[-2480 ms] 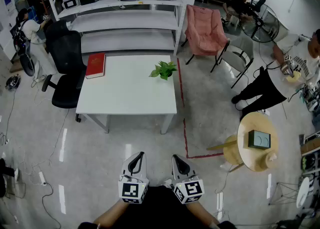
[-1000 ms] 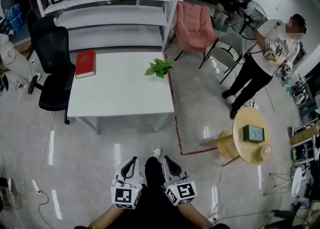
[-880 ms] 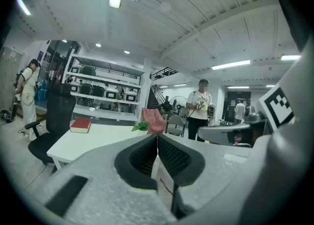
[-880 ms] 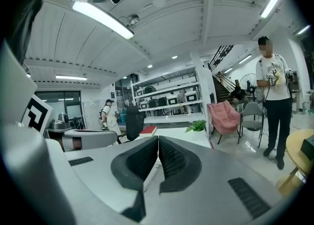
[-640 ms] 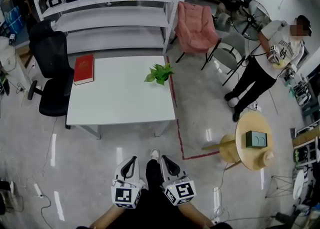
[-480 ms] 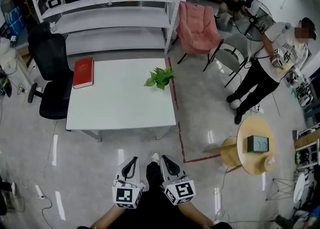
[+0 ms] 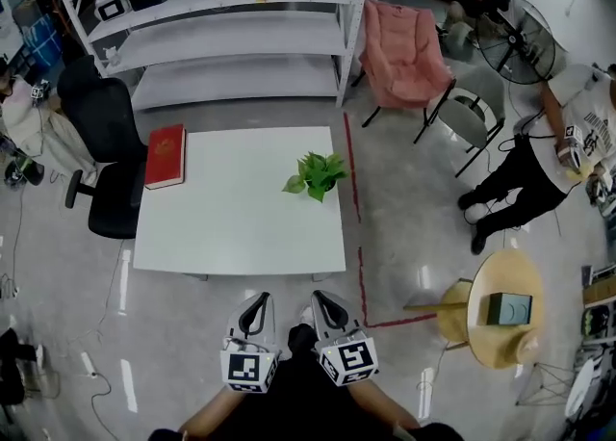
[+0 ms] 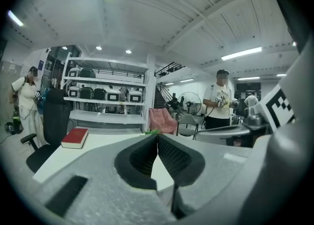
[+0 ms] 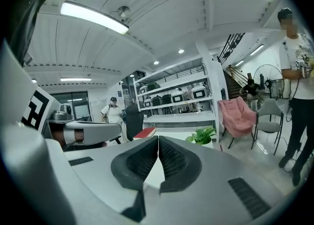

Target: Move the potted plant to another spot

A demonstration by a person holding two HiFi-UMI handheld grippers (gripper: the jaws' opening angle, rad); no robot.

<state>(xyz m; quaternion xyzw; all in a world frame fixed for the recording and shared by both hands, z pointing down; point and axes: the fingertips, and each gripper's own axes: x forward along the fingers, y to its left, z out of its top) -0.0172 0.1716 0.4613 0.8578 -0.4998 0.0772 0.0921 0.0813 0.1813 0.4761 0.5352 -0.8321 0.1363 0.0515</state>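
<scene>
A small green potted plant (image 7: 315, 175) stands near the right edge of the white table (image 7: 231, 227); its leaves show in the right gripper view as the plant (image 9: 203, 135). Both grippers hang side by side below the table's near edge, well short of the plant. My left gripper (image 7: 258, 303) is shut with nothing in it, its jaw tips meeting at the gripper's (image 8: 157, 136) front. My right gripper (image 7: 322, 301) is also shut and empty, its tips closed together (image 9: 158, 138).
A red book (image 7: 166, 155) lies at the table's far left. A black office chair (image 7: 115, 160) stands left of the table, white shelving (image 7: 231, 35) behind it. A pink chair (image 7: 404, 54), a round wooden table (image 7: 505, 309) and a person (image 7: 549, 165) are to the right. Red tape (image 7: 361, 246) marks the floor.
The view has closed in on the table, which now lies nearer to both grippers. The person at the right has bent down and shifted right. The grippers stay shut.
</scene>
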